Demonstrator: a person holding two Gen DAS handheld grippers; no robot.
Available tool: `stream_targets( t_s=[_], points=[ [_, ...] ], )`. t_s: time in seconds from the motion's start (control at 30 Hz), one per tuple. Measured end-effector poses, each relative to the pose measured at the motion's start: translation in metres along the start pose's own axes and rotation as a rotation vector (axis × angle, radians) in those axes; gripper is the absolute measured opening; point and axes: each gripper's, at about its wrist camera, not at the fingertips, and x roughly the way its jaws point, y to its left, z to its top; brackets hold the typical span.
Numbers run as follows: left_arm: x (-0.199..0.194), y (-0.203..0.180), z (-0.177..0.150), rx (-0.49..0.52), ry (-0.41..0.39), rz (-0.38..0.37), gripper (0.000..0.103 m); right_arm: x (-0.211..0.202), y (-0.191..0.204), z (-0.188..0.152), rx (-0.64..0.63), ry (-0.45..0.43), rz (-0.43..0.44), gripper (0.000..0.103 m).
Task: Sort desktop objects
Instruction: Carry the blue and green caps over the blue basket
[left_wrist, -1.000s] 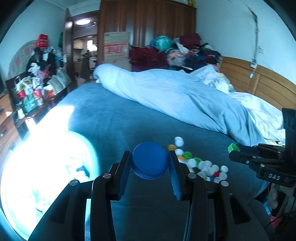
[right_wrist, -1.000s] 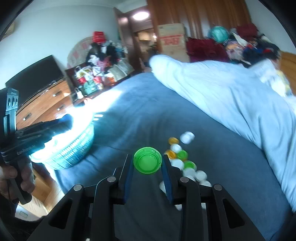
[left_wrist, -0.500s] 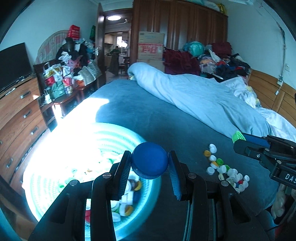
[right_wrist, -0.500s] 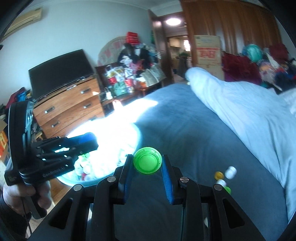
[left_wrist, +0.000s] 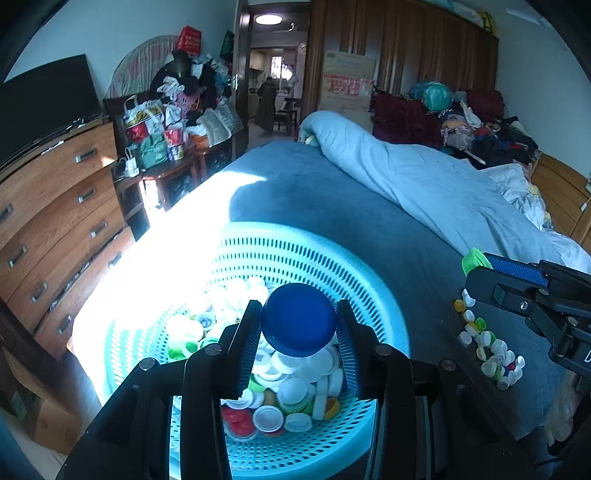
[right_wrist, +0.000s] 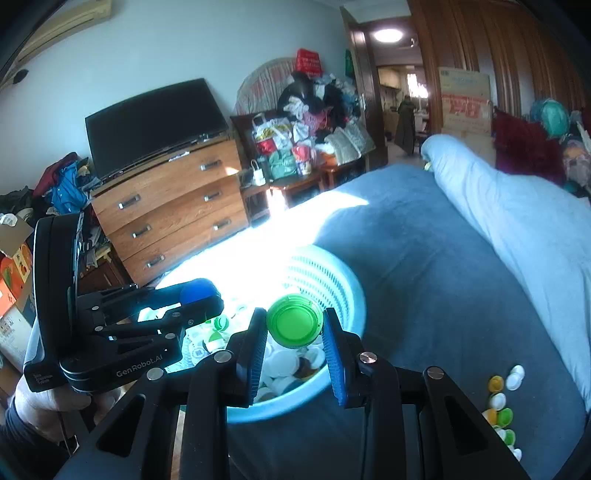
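My left gripper (left_wrist: 298, 325) is shut on a round blue cap (left_wrist: 298, 318) and hangs over the pale blue perforated basket (left_wrist: 303, 254), which holds several bottle caps. In the right wrist view my right gripper (right_wrist: 294, 326) is shut on a green cap (right_wrist: 294, 324), above the near rim of the same basket (right_wrist: 334, 280). The left gripper (right_wrist: 197, 295) with its blue cap (right_wrist: 196, 290) shows there to the left, over the basket. The right gripper (left_wrist: 476, 264) with the green cap (left_wrist: 474, 259) enters the left wrist view from the right. A pile of loose caps (left_wrist: 487, 347) lies on the blue bedspread.
The basket sits at the corner of the bed (left_wrist: 332, 199), partly in glaring sunlight. A rolled light blue duvet (left_wrist: 424, 184) lies along the bed's far side. A wooden dresser (right_wrist: 170, 206) with a television and a cluttered side table (left_wrist: 166, 147) stand beyond the bed's edge. More loose caps (right_wrist: 504, 398) lie at the right.
Both grippers have swung left from the loose caps to the basket, each still holding its cap. The basket now fills the lower middle of both views.
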Motion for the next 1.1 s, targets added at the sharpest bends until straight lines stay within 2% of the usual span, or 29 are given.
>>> stream_targets(
  t_s=[0.33, 0.47, 1.1],
  points=[
    [0.031, 0.03, -0.02, -0.022, 0.124, 0.094, 0.035, 0.044, 0.018, 0.004, -0.02, 0.105, 0.026, 0.033],
    [0.04, 0.039, -0.027, -0.033, 0.154, 0.101, 0.035, 0.06, 0.028, 0.003, -0.036, 0.138, 0.04, 0.033],
    [0.044, 0.052, -0.024, -0.046, 0.151, 0.087, 0.035, 0.079, 0.034, 0.003, -0.047, 0.172, 0.042, 0.033]
  ],
)
